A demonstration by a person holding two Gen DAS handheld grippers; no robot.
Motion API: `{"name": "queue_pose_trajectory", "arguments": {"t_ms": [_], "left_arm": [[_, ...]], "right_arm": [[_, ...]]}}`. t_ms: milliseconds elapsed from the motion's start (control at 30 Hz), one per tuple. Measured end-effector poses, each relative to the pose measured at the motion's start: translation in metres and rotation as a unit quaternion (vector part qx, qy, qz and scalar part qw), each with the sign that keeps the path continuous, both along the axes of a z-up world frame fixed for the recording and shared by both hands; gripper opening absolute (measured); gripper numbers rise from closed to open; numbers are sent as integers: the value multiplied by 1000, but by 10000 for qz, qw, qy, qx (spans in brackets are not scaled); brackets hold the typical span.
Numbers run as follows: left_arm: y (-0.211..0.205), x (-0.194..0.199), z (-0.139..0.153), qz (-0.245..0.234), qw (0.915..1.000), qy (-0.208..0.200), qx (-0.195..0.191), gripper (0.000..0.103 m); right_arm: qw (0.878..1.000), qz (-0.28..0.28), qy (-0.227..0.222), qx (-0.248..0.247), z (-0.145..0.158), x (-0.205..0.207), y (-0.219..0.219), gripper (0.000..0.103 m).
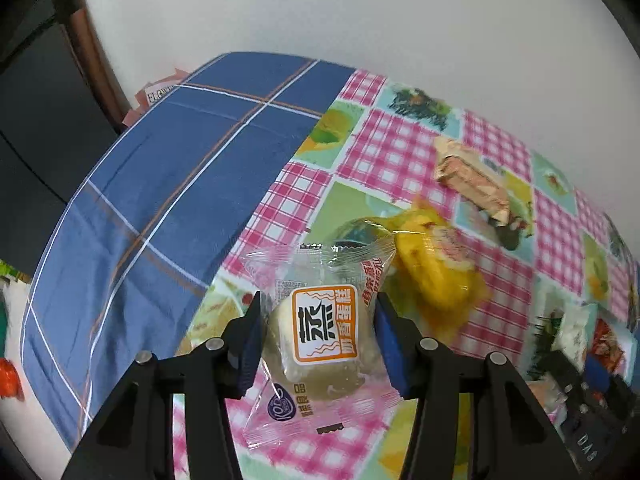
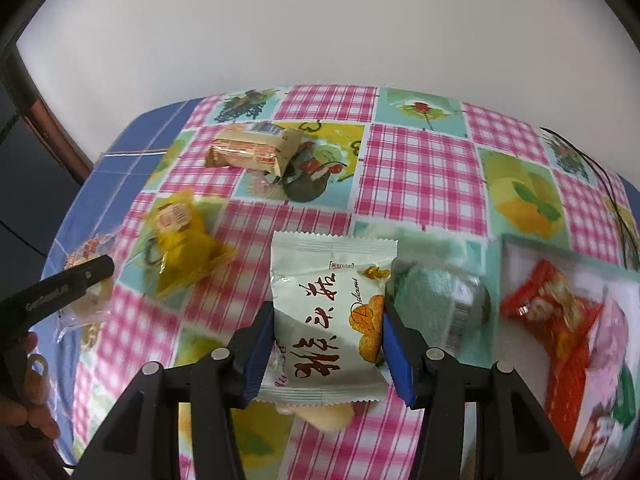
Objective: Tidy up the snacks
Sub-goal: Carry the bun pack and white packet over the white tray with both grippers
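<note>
Snacks lie scattered over a tabletop (image 2: 420, 168) covered with a pink-check and fruit-picture plastic cloth, whose far left part carries a blue plaid fabric (image 1: 168, 168).

The left gripper (image 1: 318, 332), black with blue pads, is closed on a clear-wrapped pale steamed cake with an orange-and-white label (image 1: 324, 328); the pads press the packet from both sides. Just beyond it, to the right, sits a yellow-wrapped pastry (image 1: 436, 268), blurred, and farther off a beige and pink foil-wrapped bar (image 1: 472, 184) lies on the cloth.

The right gripper (image 2: 326, 344) clamps a white crisp packet with brown Chinese lettering (image 2: 332, 320) between its blue pads. Touching that packet's right edge is a blurred pale green packet with a barcode (image 2: 440, 304). Farther right, a red and orange packet (image 2: 552, 312) lies in a white tray or box (image 2: 516, 248), whose exact form I cannot tell.

From the right wrist view the yellow pastry appears at near left, the foil bar far left, and the left gripper's black finger (image 2: 68, 292) enters from the left edge with the cake packet.
</note>
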State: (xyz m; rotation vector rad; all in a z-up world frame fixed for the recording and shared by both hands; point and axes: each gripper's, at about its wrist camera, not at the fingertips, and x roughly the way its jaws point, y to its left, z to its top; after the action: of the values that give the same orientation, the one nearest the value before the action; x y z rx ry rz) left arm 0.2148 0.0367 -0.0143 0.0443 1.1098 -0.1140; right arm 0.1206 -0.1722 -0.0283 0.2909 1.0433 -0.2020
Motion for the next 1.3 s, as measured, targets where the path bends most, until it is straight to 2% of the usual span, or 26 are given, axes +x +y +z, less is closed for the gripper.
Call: {"name": "queue_pose_trajectory", "arguments": {"t_ms": [233,300,567,900,1300], "left_arm": [[-10,-46,11,77,9999,-60,-134,53],[-14,-56,11,57,9997,-33,-231,53],[-43,-95,15,-96,9997,-24,-229,53],[-96,-124,33,-462,9974,-95,-545,53],[-175,-147,44,-1234,9906,-239,-532,53]], "right_arm": [[9993,-188,-82,313,8,-44,5,54],[9993,-235,-37,293,8,-54,5,54],[9986,-446,26,272,15,-96,-6,54],[9949,-963,-16,297,25,-138,-45,54],[9835,-1800,131,151,26,-175,-124,54]]}}
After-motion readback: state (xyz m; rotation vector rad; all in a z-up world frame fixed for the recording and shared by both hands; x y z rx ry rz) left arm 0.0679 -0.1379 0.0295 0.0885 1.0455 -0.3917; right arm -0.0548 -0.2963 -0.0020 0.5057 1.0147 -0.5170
